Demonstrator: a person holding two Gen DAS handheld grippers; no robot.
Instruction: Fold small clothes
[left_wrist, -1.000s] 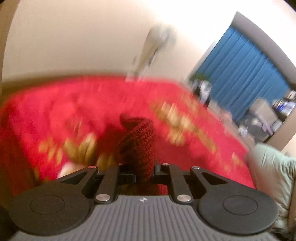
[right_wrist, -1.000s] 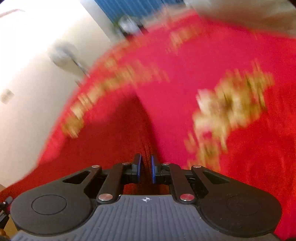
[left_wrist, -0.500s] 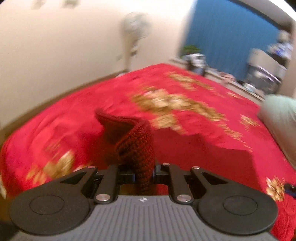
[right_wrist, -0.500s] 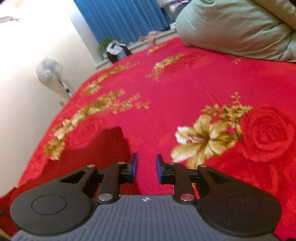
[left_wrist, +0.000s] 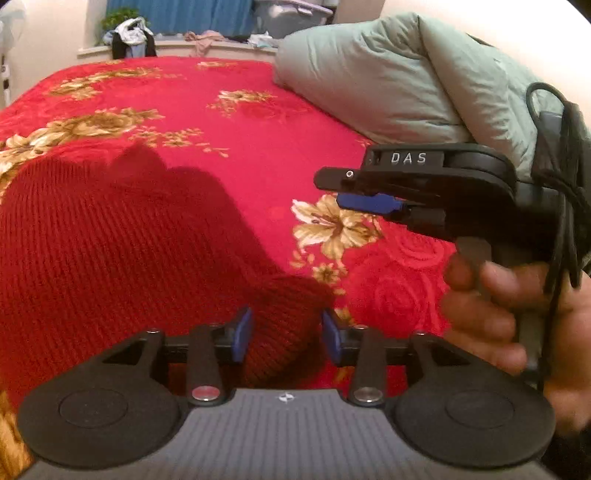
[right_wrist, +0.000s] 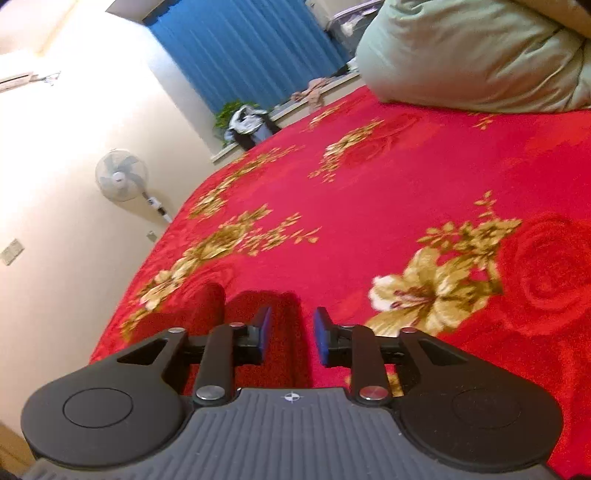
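Observation:
A dark red knitted garment (left_wrist: 122, 251) lies spread on the red floral bedspread (left_wrist: 258, 147), filling the left half of the left wrist view. One bunched fold of it rises between the blue pads of my left gripper (left_wrist: 286, 332), whose jaws are opening and no longer squeeze it. My right gripper (left_wrist: 343, 192) shows side-on at the right of that view, held by a hand (left_wrist: 491, 306) just above the bedspread. In its own view the right gripper (right_wrist: 291, 332) has its jaws opening, with only bedspread (right_wrist: 369, 206) and shadow between them.
A bulky grey-green duvet (left_wrist: 406, 81) lies along the bed's far right side (right_wrist: 480, 55). A standing fan (right_wrist: 120, 175) is by the wall past the bed's left edge. Blue curtains (right_wrist: 240, 44) hang above a cluttered windowsill (left_wrist: 129, 35).
My left gripper swung across the bed with the knit pinched upright, laid it down and parted its jaws. The right gripper's jaws went from shut to apart.

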